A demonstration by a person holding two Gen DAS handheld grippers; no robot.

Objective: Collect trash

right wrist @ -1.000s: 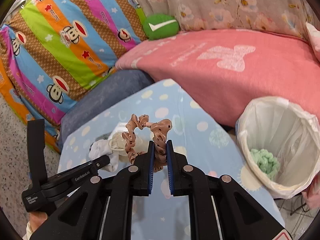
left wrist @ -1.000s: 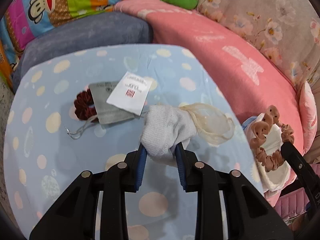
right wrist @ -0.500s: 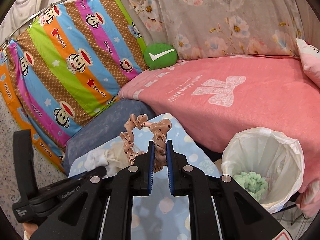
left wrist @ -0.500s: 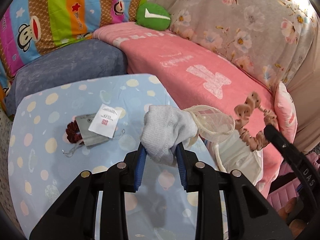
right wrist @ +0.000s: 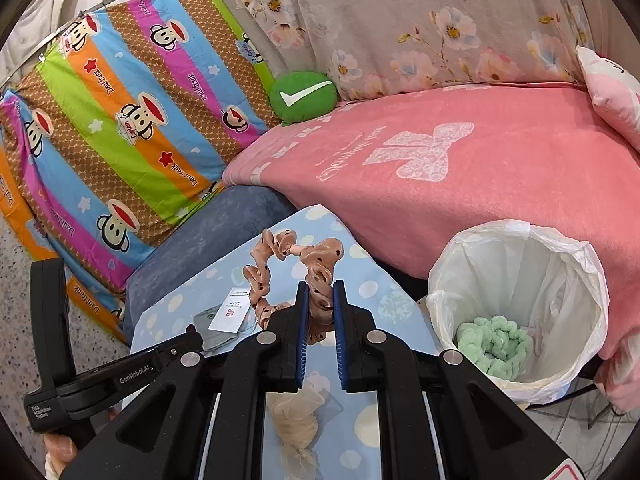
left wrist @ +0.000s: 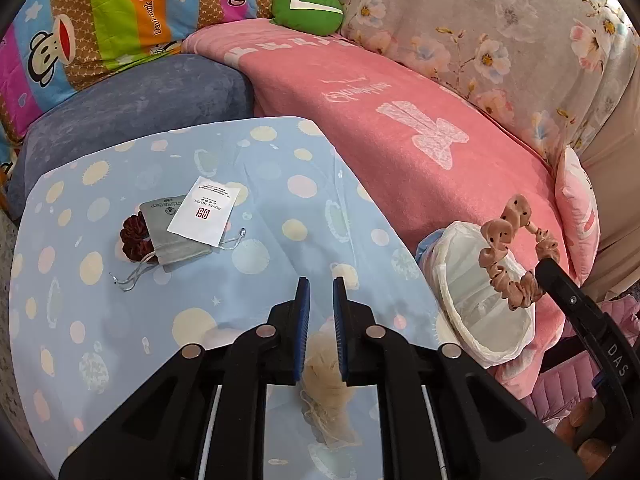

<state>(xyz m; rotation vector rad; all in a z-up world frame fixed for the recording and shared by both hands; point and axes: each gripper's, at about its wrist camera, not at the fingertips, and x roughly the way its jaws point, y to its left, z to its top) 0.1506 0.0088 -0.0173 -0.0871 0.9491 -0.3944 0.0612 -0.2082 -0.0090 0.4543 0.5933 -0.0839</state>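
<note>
My left gripper [left wrist: 320,280] hangs over the blue dotted tablecloth [left wrist: 260,280]; its jaws are closing to a narrow gap and nothing is between the pads. A beige net bundle [left wrist: 324,384] [right wrist: 296,412] lies on the cloth beneath it. No white sock shows in either view. My right gripper [right wrist: 320,284] is shut on a tan spotted scrunchie [right wrist: 280,272] [left wrist: 504,256], held in the air beside the white-lined bin [right wrist: 520,232] [left wrist: 480,320]. A green fluffy item [right wrist: 494,344] lies inside the bin.
On the cloth at far left lie a white paper packet [left wrist: 204,210], a grey drawstring pouch [left wrist: 176,244] and a dark red scrunchie [left wrist: 132,238]. A pink blanket [left wrist: 400,100] covers the sofa behind; a grey-blue cushion [left wrist: 132,108] borders the table's far edge.
The white sock has left my left gripper, whose jaws have narrowed to a slim gap. Both hands have risen a little; the right still carries the tan scrunchie by the bin.
</note>
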